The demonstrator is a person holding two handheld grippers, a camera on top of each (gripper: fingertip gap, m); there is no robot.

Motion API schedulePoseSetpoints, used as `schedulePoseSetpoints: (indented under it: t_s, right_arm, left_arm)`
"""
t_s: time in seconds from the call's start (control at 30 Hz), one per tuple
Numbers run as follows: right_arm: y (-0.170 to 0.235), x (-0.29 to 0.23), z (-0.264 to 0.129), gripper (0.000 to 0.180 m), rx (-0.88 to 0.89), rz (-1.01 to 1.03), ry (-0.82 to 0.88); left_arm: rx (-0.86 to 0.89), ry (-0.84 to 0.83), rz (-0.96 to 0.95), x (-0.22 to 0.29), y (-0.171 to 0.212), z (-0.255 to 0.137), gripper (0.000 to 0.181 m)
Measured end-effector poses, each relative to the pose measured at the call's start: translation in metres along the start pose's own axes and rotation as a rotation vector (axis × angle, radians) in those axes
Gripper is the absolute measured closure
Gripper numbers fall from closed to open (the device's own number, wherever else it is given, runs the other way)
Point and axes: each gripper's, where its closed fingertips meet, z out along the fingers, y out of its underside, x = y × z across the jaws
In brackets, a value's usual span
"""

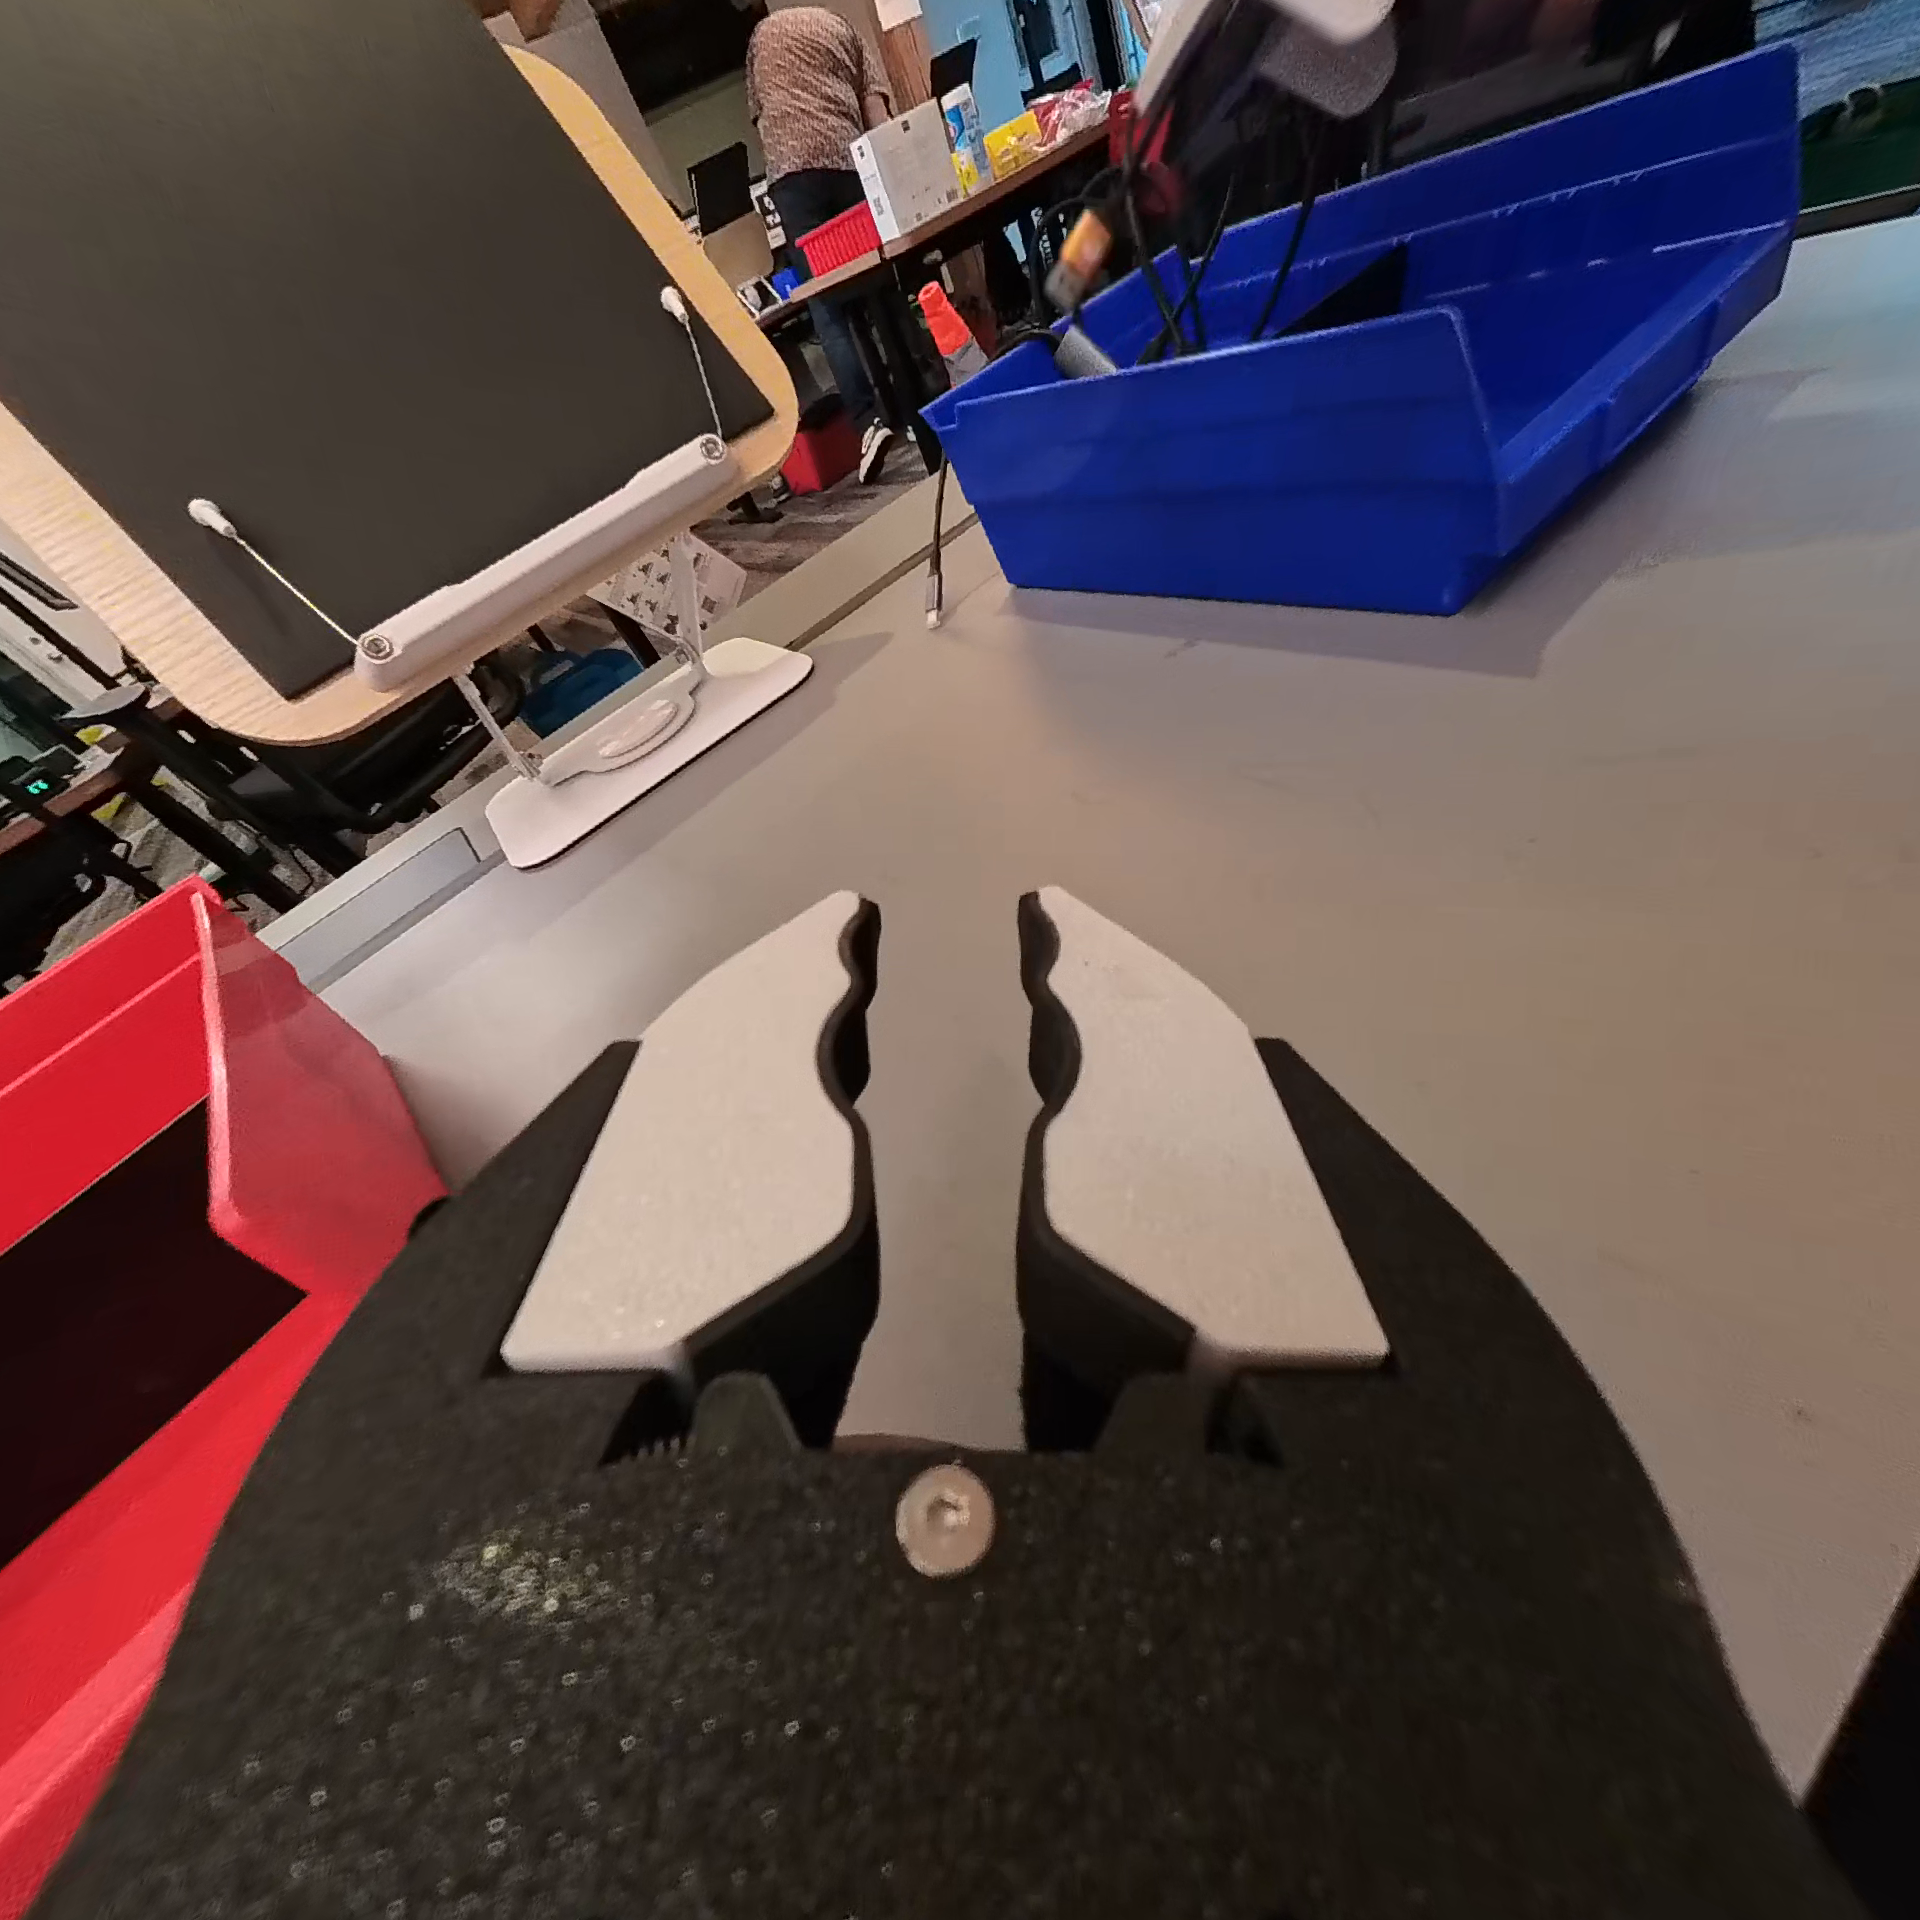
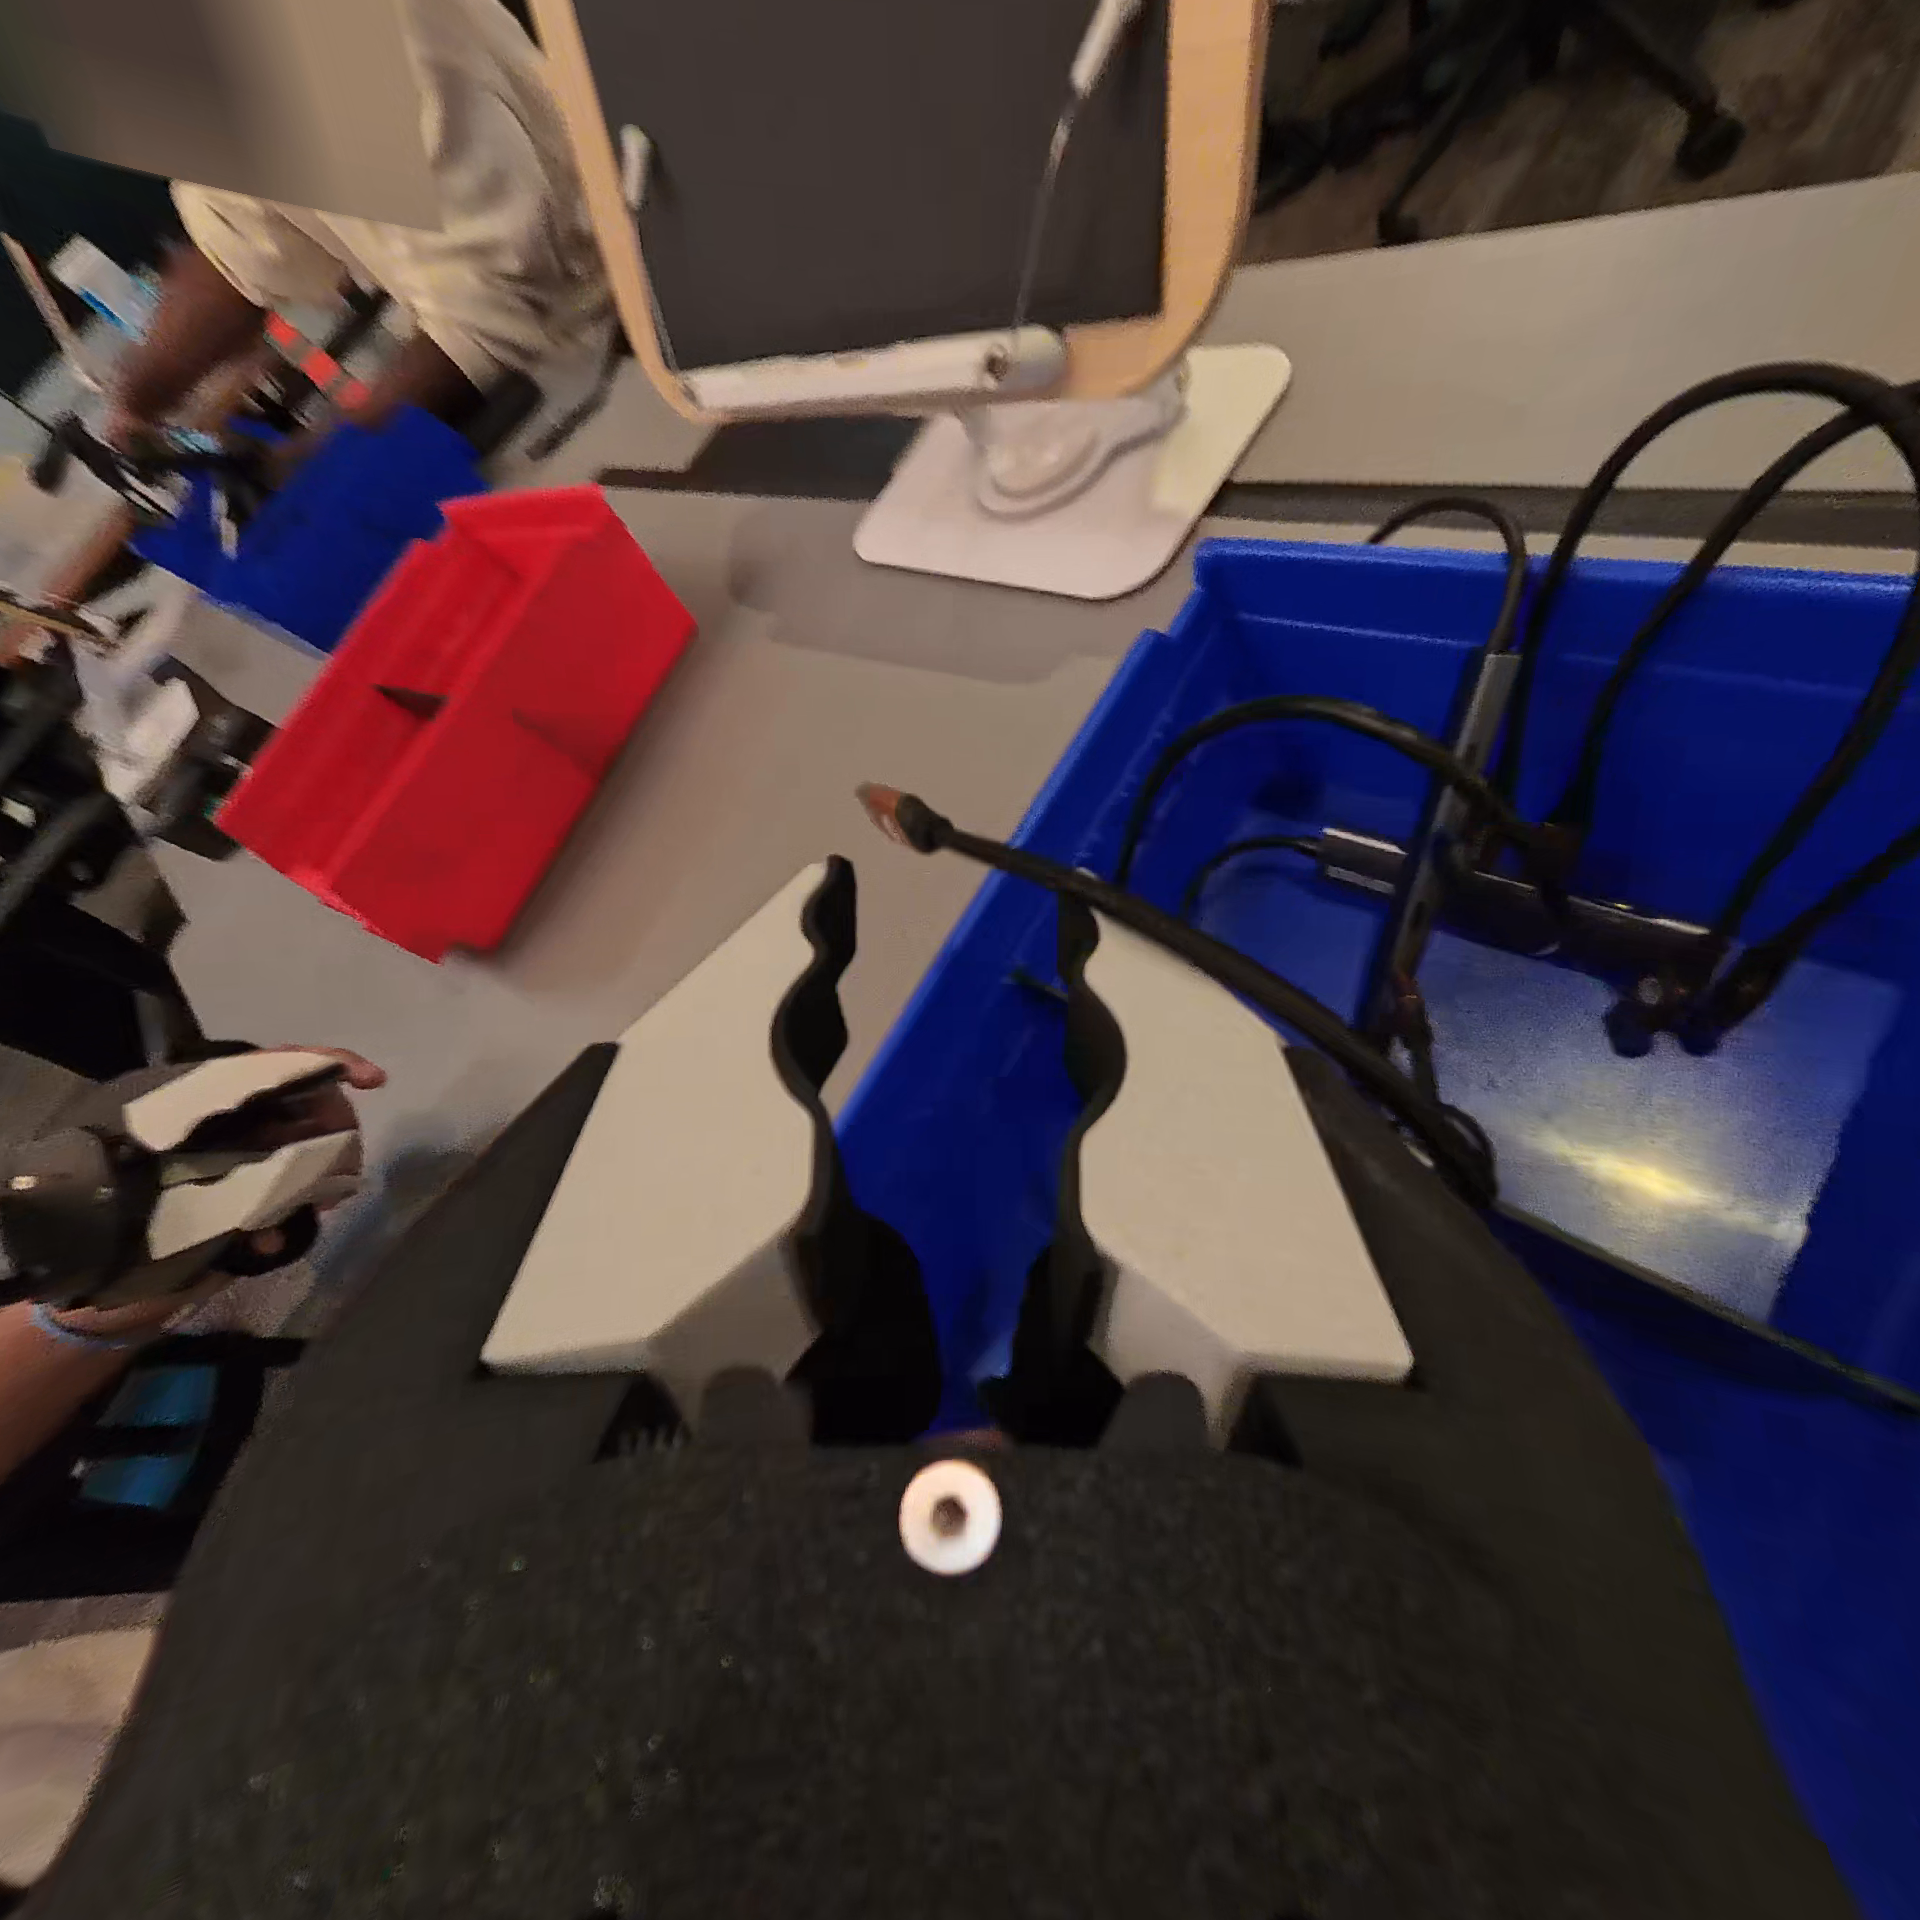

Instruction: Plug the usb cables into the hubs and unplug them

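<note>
My left gripper (image 1: 948,914) is open and empty, low over the grey table (image 1: 1351,935); it also shows at the left of the right wrist view (image 2: 249,1132). My right gripper (image 2: 956,894) is open above the near wall of the blue bin (image 2: 1299,613). A black USB cable (image 2: 1195,935) lies across its right finger, with the plug (image 2: 894,810) sticking out to the left. In the bin lies a dark hub (image 2: 1558,904) with several black cables in it, and a grey hub (image 2: 1475,727) stands beside it. The left wrist view shows the blue bin (image 1: 1247,478) and an orange-tipped plug (image 1: 1081,249) hanging above it.
A red bin (image 1: 104,1091) sits left of my left gripper and shows in the right wrist view (image 2: 468,748). A white stand (image 1: 644,738) holding a dark board is at the table's far edge. A loose cable end (image 1: 935,592) lies by the blue bin. A person (image 1: 810,104) stands beyond. My hands' fingertips stand some 35 cm from each other.
</note>
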Motion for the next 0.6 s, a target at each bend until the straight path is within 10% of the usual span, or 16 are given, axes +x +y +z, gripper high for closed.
schedulePoseSetpoints:
  t_s: [0.6]
  right_arm:
    - [-0.031, -0.049, -0.078, 0.154, 0.340, -0.390, 0.411]
  left_arm:
    - [0.020, -0.030, 0.011, 0.002, -0.009, -0.004, 0.155]
